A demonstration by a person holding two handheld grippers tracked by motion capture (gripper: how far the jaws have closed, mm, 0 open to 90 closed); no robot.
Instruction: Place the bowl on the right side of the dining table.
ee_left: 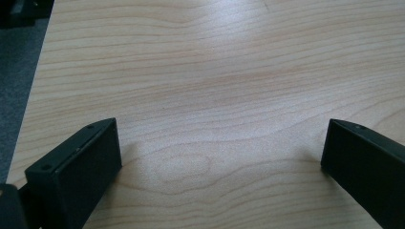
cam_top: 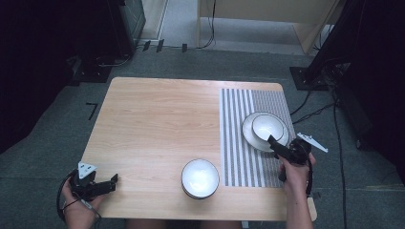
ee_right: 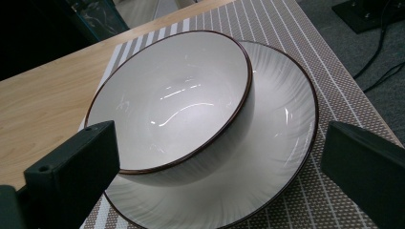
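High view: 1 white bowl (cam_top: 267,126) already sits in the plate (cam_top: 249,135) on the striped placemat (cam_top: 237,143), and the right gripper (cam_top: 273,141) hangs at its near rim. The 2nd bowl (cam_top: 200,178) waits on the bare table (cam_top: 157,124), near the front edge, well apart from the plate, so I'd judge the job about half done. The left gripper (cam_top: 112,180) rests at the front left corner. Nothing blocks the path between.

Left gripper view: jaws spread wide over plain wood, nothing between them.

Right gripper view: jaws wide apart, gripping nothing; the bowl (ee_right: 172,102) leans tilted inside the plate (ee_right: 282,143), its dark rim just ahead.
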